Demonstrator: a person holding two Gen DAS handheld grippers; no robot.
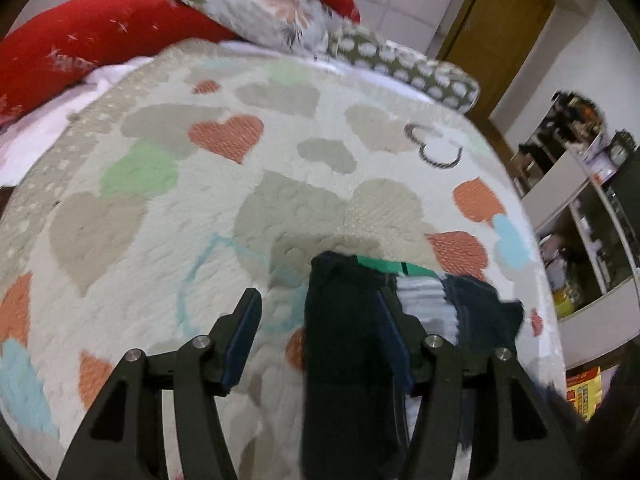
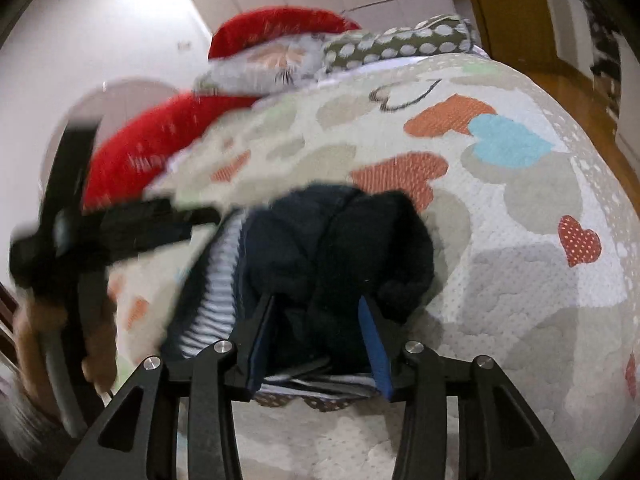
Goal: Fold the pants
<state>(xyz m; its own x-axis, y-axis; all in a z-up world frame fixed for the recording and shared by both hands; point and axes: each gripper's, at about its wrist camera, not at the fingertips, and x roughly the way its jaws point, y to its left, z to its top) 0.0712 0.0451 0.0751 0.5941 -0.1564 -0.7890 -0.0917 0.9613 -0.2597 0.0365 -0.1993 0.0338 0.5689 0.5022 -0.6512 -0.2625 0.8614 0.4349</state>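
Observation:
The dark navy pants (image 1: pixel 344 340) with a striped white waistband and a green tag lie bunched on the heart-patterned bedspread (image 1: pixel 168 208). My left gripper (image 1: pixel 318 320) is open, with its jaws wide apart; the dark cloth lies between them against the right finger. In the right wrist view the pants (image 2: pixel 340 248) are a dark heap with the striped band on the left. My right gripper (image 2: pixel 318 332) has its jaws apart, with the dark cloth bunched between the blue pads. The left gripper (image 2: pixel 120 228) shows blurred at the left of that view.
Red pillows (image 1: pixel 92 44), a floral pillow (image 1: pixel 264 8) and a dotted pillow (image 1: pixel 404 64) lie at the head of the bed. A wooden door (image 1: pixel 496 28) and cluttered shelves (image 1: pixel 580 216) stand to the right. The bedspread (image 2: pixel 520 280) drops off at its right edge.

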